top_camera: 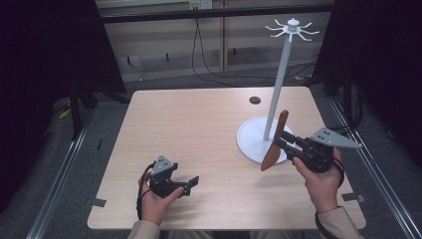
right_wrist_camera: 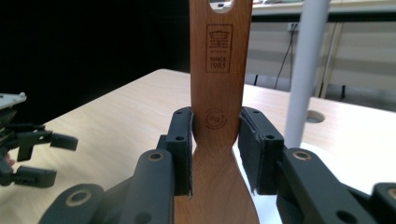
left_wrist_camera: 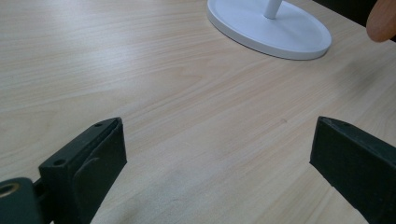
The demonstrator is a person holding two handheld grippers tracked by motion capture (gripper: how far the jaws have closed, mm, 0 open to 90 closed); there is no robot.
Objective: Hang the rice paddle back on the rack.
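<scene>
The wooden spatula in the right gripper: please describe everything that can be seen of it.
The wooden spatula looks like reddish-brown wood, flat, with a long handle widening into a blade. Near the handle end there is a hole, below it a burnt-in crest mark and a small round stamp. The right gripper clamps it at the narrow neck, one pad on each edge. It stands nearly upright, handle up and blade down, lifted above the white stand base, close to the white pole but apart from it.

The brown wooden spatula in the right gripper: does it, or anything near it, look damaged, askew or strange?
Nothing stands out. The brown wooden spatula is whole, and the right gripper clamps its neck, handle end up. It leans a little in the high view, as a held thing does. The white hook stand stands upright on the pale wooden table.
</scene>
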